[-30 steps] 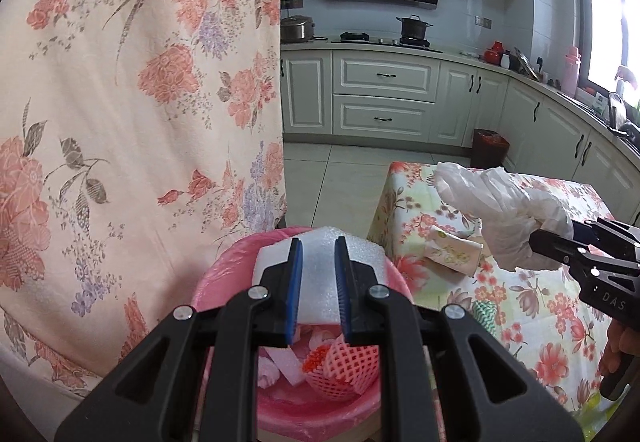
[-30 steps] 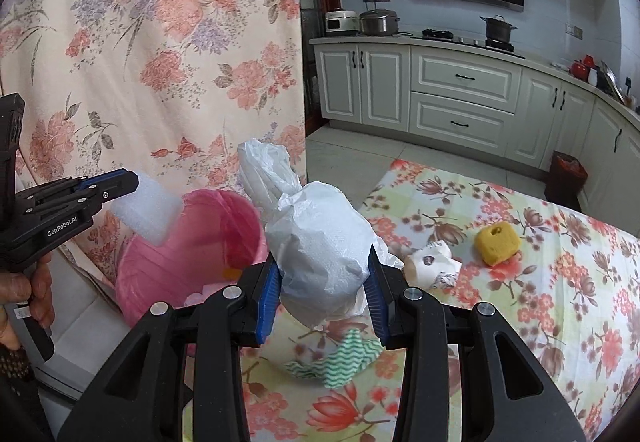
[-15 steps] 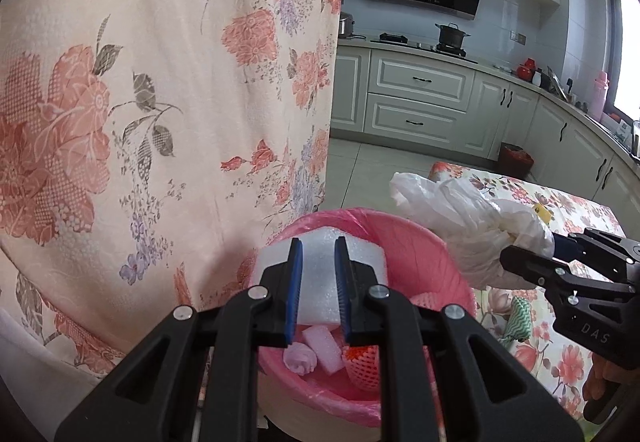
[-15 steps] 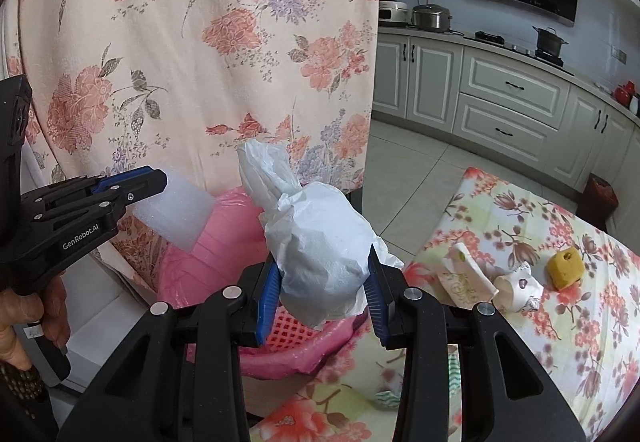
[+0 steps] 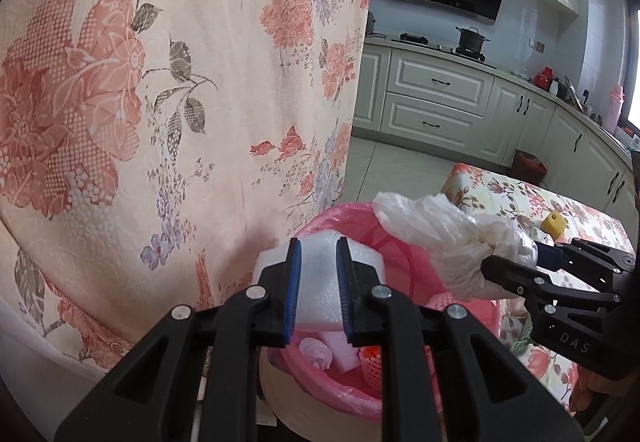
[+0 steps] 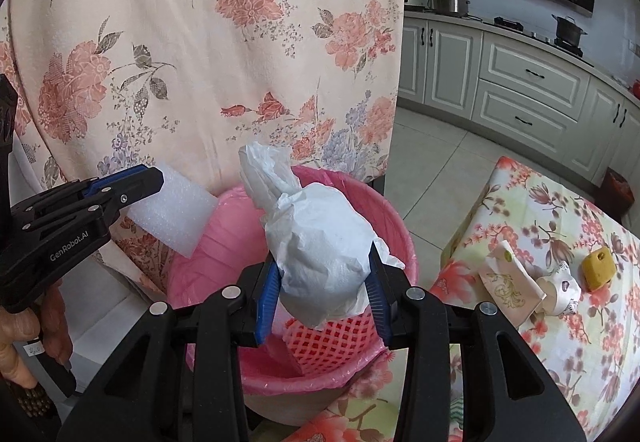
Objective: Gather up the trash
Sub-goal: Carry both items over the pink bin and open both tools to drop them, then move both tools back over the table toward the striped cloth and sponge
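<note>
A pink-lined trash bin stands below both grippers, with a red foam net and pale scraps inside. My left gripper holds a white foam block over the bin's near rim. Its jaws are opening, but the pads still touch the block. My right gripper carries a knotted white plastic bag above the bin's middle. Those jaws are opening too, with the bag still between the pads. In the left wrist view the right gripper and bag come in from the right.
A floral curtain hangs close behind the bin. To the right, a table with a floral cloth holds a paper packet, a crumpled wrapper and a yellow chunk. Kitchen cabinets line the far wall.
Both grippers have moved left from the table's edge to above the pink bin, each still carrying its item. The right jaws stand slightly wider around the bag.
</note>
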